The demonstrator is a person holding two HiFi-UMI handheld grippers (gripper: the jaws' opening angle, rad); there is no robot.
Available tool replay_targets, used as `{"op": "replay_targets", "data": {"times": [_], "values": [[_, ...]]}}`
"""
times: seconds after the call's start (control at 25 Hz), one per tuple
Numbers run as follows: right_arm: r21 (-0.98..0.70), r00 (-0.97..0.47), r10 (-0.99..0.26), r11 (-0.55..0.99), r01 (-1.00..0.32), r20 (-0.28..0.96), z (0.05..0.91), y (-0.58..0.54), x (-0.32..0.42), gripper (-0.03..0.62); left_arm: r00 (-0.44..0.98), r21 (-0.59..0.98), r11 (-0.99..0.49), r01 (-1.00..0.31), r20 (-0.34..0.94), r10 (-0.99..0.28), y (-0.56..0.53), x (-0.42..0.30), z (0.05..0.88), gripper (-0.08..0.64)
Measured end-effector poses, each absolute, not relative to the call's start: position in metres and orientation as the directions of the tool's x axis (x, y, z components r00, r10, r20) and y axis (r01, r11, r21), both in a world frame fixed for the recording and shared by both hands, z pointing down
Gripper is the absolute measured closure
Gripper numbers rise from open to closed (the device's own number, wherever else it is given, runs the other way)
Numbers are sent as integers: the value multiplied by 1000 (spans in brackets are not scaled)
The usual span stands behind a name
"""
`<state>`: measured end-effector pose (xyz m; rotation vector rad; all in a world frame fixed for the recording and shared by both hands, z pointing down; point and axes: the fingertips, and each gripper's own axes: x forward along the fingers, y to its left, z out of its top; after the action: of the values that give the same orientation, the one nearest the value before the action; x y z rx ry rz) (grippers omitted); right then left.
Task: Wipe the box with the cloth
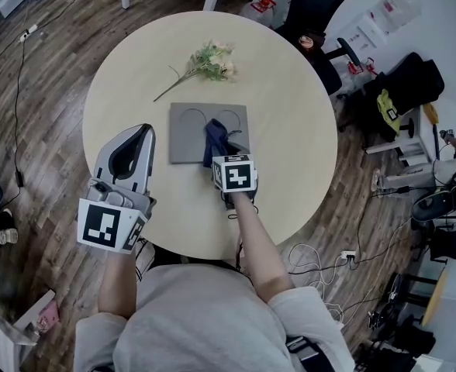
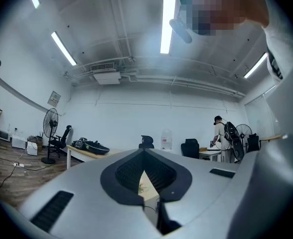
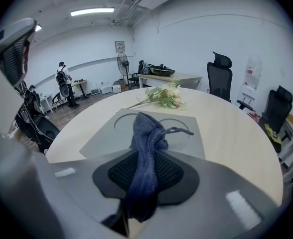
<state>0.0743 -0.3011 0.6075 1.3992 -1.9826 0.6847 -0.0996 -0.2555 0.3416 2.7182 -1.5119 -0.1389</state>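
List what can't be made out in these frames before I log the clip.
- Head view: the box's near right corner, covered by the cloth and right gripper.
- Left gripper view: the table, nearly all blocked by the left gripper's own body.
- Right gripper view: whether cloth touches box; the cloth's own folds hide it.

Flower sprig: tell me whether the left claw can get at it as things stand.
Probably yes: the left claw is empty, and bare table lies between it and the flower sprig; the box sits aside.
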Motion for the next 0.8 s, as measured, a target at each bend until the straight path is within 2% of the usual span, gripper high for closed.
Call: {"op": "replay_targets", "data": {"times": [0.8], "values": [[-48, -202, -650, 247, -968, 733, 610, -292, 145, 483, 518, 48, -521, -852, -69, -853, -236, -63, 336, 552]]}}
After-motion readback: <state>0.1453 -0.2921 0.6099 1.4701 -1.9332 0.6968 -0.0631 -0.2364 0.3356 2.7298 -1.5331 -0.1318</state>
